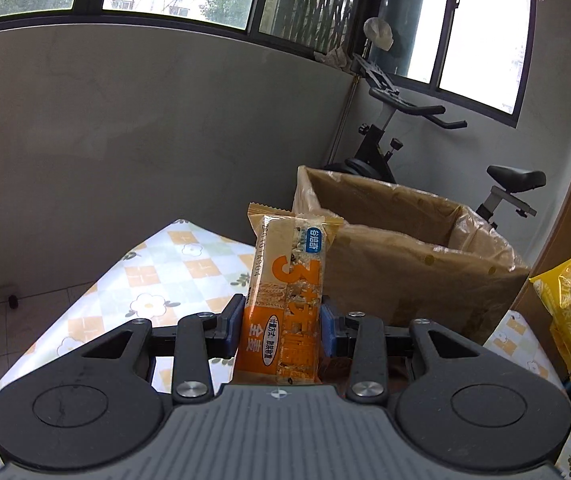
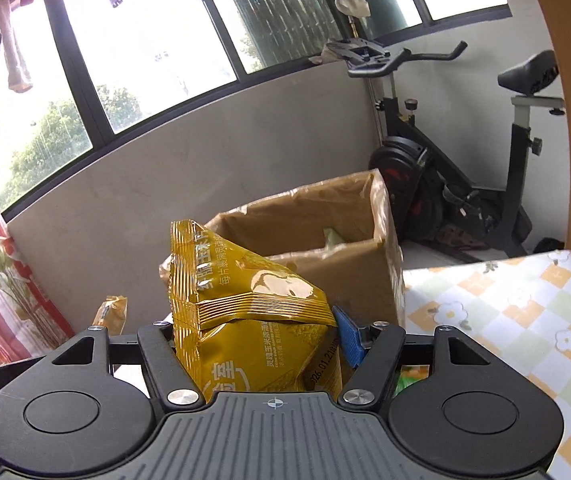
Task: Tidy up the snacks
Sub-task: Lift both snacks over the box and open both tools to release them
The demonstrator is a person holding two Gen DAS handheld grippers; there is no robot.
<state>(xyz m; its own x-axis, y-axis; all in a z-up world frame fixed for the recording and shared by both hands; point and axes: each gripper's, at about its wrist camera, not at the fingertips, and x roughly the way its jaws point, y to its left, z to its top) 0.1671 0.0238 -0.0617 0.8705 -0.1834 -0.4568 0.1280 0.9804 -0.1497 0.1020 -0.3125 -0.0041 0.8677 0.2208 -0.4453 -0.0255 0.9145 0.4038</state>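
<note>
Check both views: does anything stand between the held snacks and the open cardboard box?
Nothing visible does. The orange snack bar in the left hand-held gripper and the yellow snack bag in the right hand-held gripper face the cardboard box unobstructed.

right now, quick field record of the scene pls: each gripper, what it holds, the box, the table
left gripper: shut on orange cereal bar, held upright
right gripper: shut on yellow snack bag, crumpled
cardboard box: open top, plastic-lined, on the table just beyond both grippers
box contents: mostly hidden, something pale green shows in the right wrist view
table: checked floral cloth
background: exercise bike, windows
</note>
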